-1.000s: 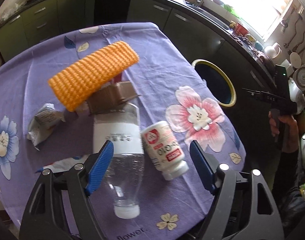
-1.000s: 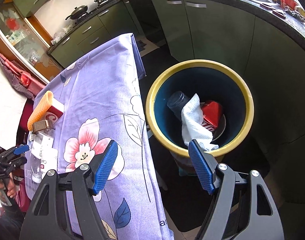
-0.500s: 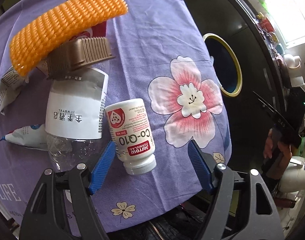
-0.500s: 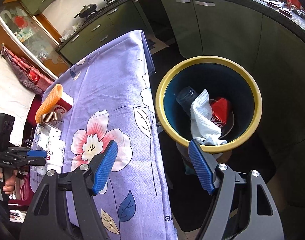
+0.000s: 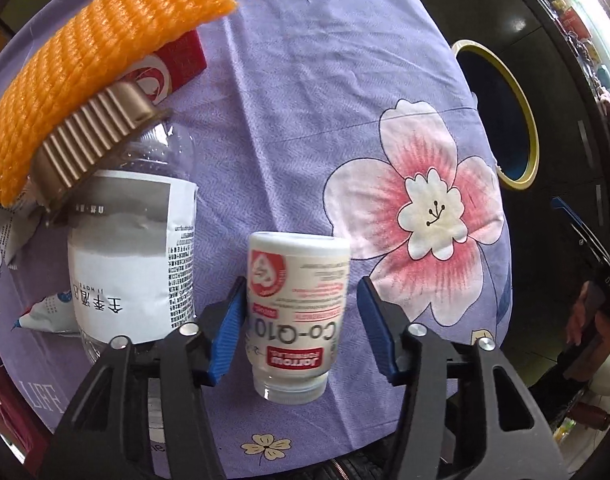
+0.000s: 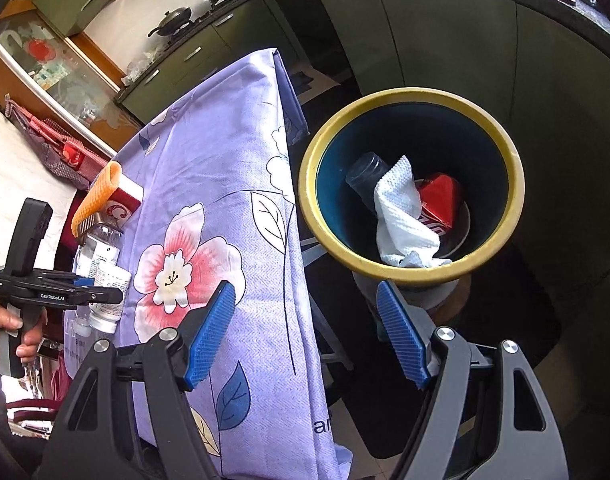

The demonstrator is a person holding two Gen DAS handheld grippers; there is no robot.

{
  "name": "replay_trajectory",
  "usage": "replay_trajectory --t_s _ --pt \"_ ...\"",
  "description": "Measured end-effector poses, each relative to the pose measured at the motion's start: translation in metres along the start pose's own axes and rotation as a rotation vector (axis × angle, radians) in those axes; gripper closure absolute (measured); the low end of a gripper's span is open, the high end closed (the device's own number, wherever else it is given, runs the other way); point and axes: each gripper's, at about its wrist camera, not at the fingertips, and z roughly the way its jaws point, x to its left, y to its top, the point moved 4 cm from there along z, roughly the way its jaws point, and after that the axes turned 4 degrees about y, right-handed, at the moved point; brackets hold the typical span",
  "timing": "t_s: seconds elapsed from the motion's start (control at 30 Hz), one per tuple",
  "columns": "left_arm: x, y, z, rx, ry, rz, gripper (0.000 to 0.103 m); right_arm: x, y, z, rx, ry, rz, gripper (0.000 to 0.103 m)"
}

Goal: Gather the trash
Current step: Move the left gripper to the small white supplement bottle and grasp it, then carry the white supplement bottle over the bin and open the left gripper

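Purple floral tablecloth [image 5: 305, 92]: supplement bottle [image 5: 297, 316] lower centre, long axis vertical in frame, between closing left gripper [image 5: 301, 328] jaws, not yet clamped; right gripper [image 6: 305, 336] wide, empty

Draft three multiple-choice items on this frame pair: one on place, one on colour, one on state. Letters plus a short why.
1. Where does the white supplement bottle lie?
A. between the left claw's pads on the tablecloth
B. inside the trash bin
C. under the orange foam net

2. What colour is the trash bin's rim?
A. red
B. yellow
C. white

3. What is the state of the right claw?
A. shut on a paper towel
B. shut on the clear water bottle
C. open, holding nothing

Answers:
1 A: the left wrist view shows the bottle on its side between the blue pads, which have just been closing; the left pad is at the bottle, a gap shows at the right one.
2 B: a yellow ring rims the dark blue inside.
3 C: its pads stand apart with nothing between them; the paper towel lies in the bin.
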Motion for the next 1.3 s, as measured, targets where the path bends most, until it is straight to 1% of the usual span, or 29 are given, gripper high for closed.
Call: replay_trajectory --t_s 0.03,0.13,0.3,0.4,0.6,0.73,0.83,0.93,1.07,1.23,1.3 --pt "0.0 -0.001 0.002 0.011 0.002 0.007 0.058 -0.001 -0.001 -0.001 -0.002 0.001 0.004 0.03" --pt "-0.003 -0.003 0.002 0.012 0.02 0.043 0.058 -0.005 -0.002 -0.003 -0.007 0.001 0.01 0.03" --pt "-0.006 -0.01 -0.006 -0.003 0.007 0.066 0.058 -0.009 -0.005 -0.006 -0.015 0.0 0.023 0.03" --pt "-0.015 -0.021 -0.018 -0.02 -0.009 0.089 0.058 -0.01 -0.007 -0.007 -0.016 0.0 0.029 0.03" --pt "-0.042 -0.035 -0.047 -0.063 -0.051 0.155 0.058 -0.014 -0.014 -0.011 -0.028 0.006 0.05 0.03" --pt "-0.07 -0.031 -0.067 -0.104 -0.076 0.216 0.058 -0.021 -0.019 -0.02 -0.051 0.007 0.074 0.03" --pt "-0.087 -0.02 -0.084 -0.135 -0.104 0.254 0.058 -0.029 -0.025 -0.031 -0.076 0.004 0.096 0.03" --pt "-0.114 -0.009 -0.098 -0.181 -0.124 0.308 0.058 -0.039 -0.032 -0.042 -0.103 -0.005 0.12 0.03" --pt "-0.16 0.018 -0.108 -0.235 -0.145 0.378 0.058 -0.055 -0.041 -0.059 -0.14 -0.029 0.158 0.03" --pt "-0.227 0.067 -0.083 -0.249 -0.194 0.443 0.058 -0.076 -0.053 -0.077 -0.179 -0.05 0.201 0.03" --pt "-0.248 0.086 -0.067 -0.244 -0.192 0.456 0.058 -0.084 -0.058 -0.083 -0.192 -0.06 0.219 0.03"
